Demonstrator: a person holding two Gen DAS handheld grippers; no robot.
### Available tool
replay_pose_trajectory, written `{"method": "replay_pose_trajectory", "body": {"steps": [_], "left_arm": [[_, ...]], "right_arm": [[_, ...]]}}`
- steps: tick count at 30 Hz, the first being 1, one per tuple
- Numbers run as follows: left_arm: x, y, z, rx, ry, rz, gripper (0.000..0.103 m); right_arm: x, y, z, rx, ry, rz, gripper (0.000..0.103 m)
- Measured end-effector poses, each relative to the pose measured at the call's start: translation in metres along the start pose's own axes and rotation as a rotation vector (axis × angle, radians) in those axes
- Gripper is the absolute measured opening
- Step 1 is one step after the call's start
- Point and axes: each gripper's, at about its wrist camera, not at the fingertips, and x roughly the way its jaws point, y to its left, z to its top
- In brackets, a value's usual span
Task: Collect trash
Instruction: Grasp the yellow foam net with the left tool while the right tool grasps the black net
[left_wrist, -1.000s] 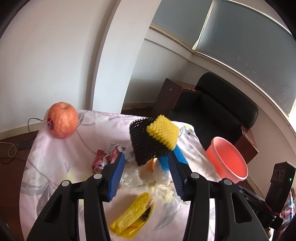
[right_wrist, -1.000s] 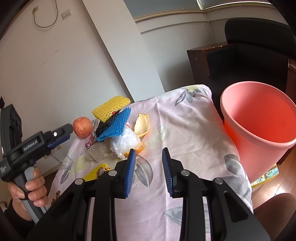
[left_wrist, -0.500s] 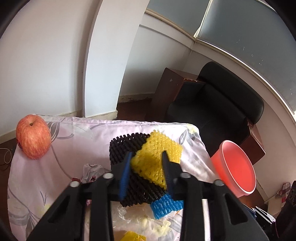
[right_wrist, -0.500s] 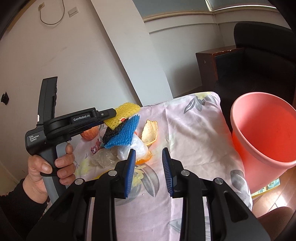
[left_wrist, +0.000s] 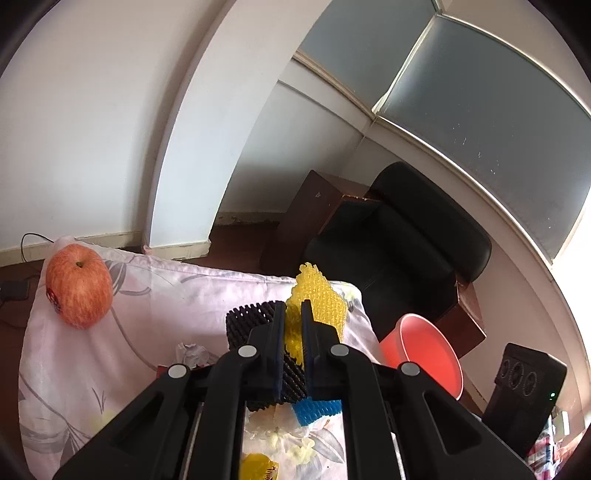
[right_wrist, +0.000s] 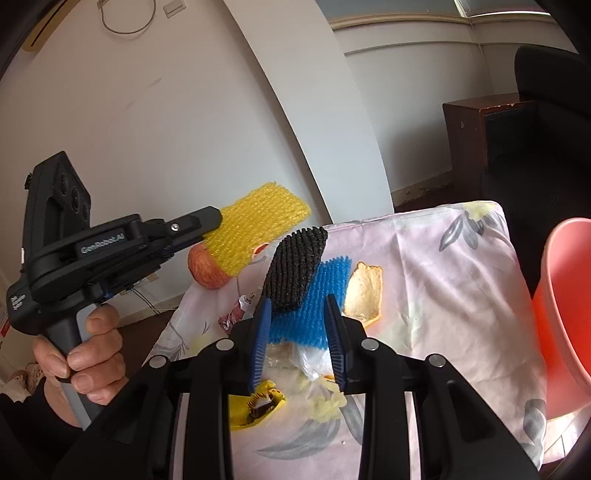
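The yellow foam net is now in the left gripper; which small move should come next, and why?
Probably carry it toward the pink bin. The left gripper is shut on the yellow foam net, which is lifted clear of the black net, and the bin stands open beside the table.

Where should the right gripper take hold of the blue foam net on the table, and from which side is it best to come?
Probably at the blue foam net's free near edge, coming from above and the near side, where the right gripper hangs open. The black foam net covers its far left part and the orange peel lies close on its right, so those sides look crowded.
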Motion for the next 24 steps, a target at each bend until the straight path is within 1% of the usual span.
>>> {"method": "replay_pose_trajectory", "body": {"steps": [4, 9, 13, 14, 16, 17, 18, 24], "left_arm": [[-0.016, 0.015, 0.005, -0.039, -0.03, 0.002, 0.007], [-0.025, 0.033, 0.0, -0.07, -0.027, 0.024, 0.007], [-0.027, 0.045, -0.004, -0.089, -0.023, 0.045, 0.007], [-0.027, 0.046, -0.005, -0.094, -0.021, 0.047, 0.007], [-0.027, 0.049, -0.006, -0.1, -0.02, 0.051, 0.007], [-0.028, 0.05, -0.007, -0.101, -0.02, 0.053, 0.007], [-0.029, 0.05, -0.007, -0.102, -0.021, 0.054, 0.007], [-0.036, 0.047, -0.008, -0.104, -0.034, 0.053, 0.007]], "right_arm": [[0.021, 0.008, 0.008, -0.03, 0.029, -0.01, 0.03], [0.046, 0.009, 0.01, -0.03, 0.073, -0.038, 0.03], [0.05, 0.012, 0.006, -0.041, 0.069, -0.047, 0.03], [0.049, 0.012, 0.005, -0.043, 0.064, -0.045, 0.027], [0.049, 0.013, 0.005, -0.052, 0.064, -0.047, 0.015], [0.048, 0.013, 0.004, -0.055, 0.065, -0.047, 0.011], [0.046, 0.013, 0.004, -0.055, 0.063, -0.044, 0.009], [0.024, 0.018, 0.005, -0.046, 0.021, 0.009, 0.008]]}}
